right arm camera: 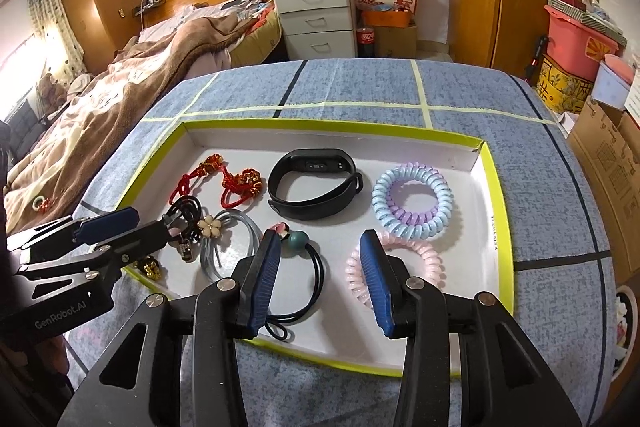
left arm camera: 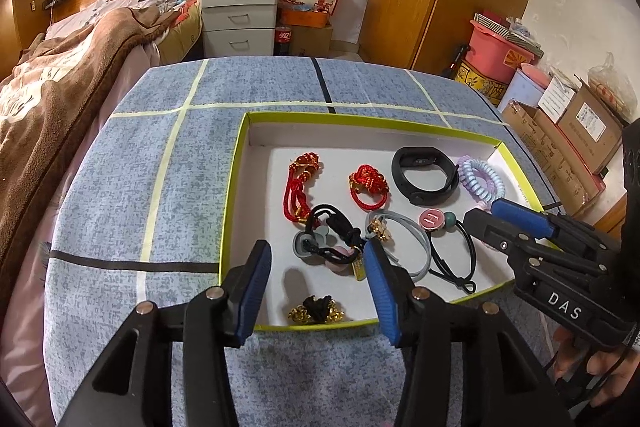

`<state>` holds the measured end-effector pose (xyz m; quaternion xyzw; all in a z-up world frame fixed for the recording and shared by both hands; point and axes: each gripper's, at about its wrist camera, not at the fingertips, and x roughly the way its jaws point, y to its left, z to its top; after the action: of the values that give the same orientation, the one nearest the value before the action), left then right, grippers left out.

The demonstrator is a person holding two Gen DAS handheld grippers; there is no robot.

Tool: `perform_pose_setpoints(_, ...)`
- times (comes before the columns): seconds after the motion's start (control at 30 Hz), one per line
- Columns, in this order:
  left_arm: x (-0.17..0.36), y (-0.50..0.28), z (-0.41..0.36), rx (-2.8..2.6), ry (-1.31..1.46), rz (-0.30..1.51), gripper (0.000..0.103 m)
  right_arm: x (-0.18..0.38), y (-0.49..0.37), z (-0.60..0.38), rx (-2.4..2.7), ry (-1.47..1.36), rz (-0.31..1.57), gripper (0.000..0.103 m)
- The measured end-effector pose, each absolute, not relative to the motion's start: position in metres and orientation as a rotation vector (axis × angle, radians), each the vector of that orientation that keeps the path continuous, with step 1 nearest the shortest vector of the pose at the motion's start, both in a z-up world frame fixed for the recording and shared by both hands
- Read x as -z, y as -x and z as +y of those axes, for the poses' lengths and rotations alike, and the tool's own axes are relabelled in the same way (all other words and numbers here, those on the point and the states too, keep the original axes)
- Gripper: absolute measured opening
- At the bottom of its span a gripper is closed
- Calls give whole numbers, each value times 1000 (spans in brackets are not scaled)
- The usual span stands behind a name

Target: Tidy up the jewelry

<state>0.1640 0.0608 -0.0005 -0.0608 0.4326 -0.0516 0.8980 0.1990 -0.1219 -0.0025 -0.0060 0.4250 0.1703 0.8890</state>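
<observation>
- We see a shallow cardboard tray (right arm camera: 493, 187) with a lime-green rim and matte white floor, lying on a table (right arm camera: 360, 83) covered in mottled blue cloth crossed by pale and dark stripes.
- All the jewelry lies inside the tray. A smooth black wristband (right arm camera: 316, 189) sits near the middle toward the far wall; just to its right is a glossy spiral coil tie in blue and lilac (right arm camera: 412, 201), and a pale pink coil (right arm camera: 394, 273) lies nearer to us.
- On the left side we find two knotted red cord pieces with gold beads (left arm camera: 302, 183) (left arm camera: 368, 185), a tangle of black cords (left arm camera: 332, 235), and a grey elastic loop with a cream flower charm (right arm camera: 210, 226).
- A black elastic carries a teal ball (right arm camera: 299, 240) — round and matte — beside a pink disc (left arm camera: 431, 219).
- A black-and-gold cluster (left arm camera: 318, 309) rests by the near rim.
- Our left gripper (left arm camera: 316, 291) hovers over the tray's near left part, its ribbed blue pads apart with nothing between them.
- Our right gripper (right arm camera: 320, 283) likewise stands spread — the pink coil only beside one finger, not clamped.
</observation>
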Motion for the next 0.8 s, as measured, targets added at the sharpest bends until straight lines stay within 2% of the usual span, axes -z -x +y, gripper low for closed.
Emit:
perform_pose_setpoints(0.3,-11,-148,55,74,115,861,58,-4,-183,-129,-322,-5,857,43)
perform_pose_setpoints(0.8,-31,-87,46,-28,87,739,58,-29,-117,-136,-313,-25,746,44)
